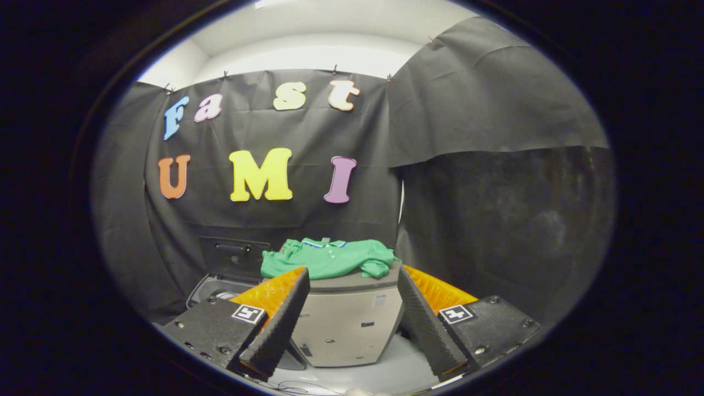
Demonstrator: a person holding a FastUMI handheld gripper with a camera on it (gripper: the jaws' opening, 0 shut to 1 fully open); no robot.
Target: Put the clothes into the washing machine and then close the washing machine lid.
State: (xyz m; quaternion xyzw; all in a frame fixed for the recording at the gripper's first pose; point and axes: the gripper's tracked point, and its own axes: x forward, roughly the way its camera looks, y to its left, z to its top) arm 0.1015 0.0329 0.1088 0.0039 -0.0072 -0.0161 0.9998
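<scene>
A green polo shirt (330, 258) lies crumpled on top of a grey box-like stand (352, 324), just beyond my fingertips. My gripper (352, 275) is open, its two fingers spread wide with the stand's front face showing between them and nothing held. To the left of the stand sits the washing machine (212, 290), partly hidden behind my left finger (280, 324). Its dark lid (234, 256) with a handle stands raised against the back wall.
Black cloth walls close in behind and to the right of the stand. A pale floor (396, 368) shows below the stand, between my fingers.
</scene>
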